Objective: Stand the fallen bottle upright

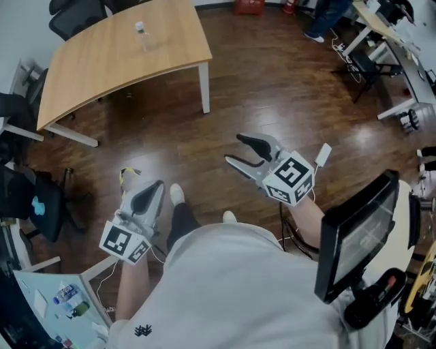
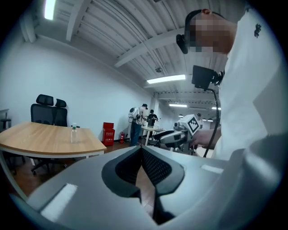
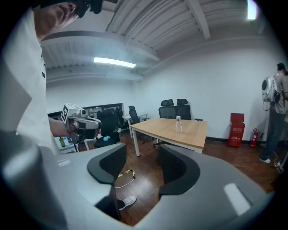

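A clear plastic bottle [image 1: 141, 34] stands upright on the wooden table [image 1: 102, 61] at the far left of the room, well away from both grippers. The same bottle [image 2: 73, 133] shows upright in the left gripper view, and small and upright [image 3: 178, 124] in the right gripper view. My left gripper [image 1: 157, 185] hangs low over the dark floor, its jaws pressed together with nothing between them. My right gripper [image 1: 233, 148] is held a little farther forward, jaws spread and empty. Each gripper sees the other: the right gripper [image 2: 173, 136] and the left gripper [image 3: 83, 125].
Black office chairs [image 1: 75, 15] stand behind the table. A yellow-and-black strap [image 1: 127, 174] lies on the wooden floor [image 1: 272, 82]. A monitor [image 1: 357, 235] is close at my right. People [image 2: 137, 121] stand by desks [image 1: 388, 34] at the back, near red boxes [image 2: 108, 134].
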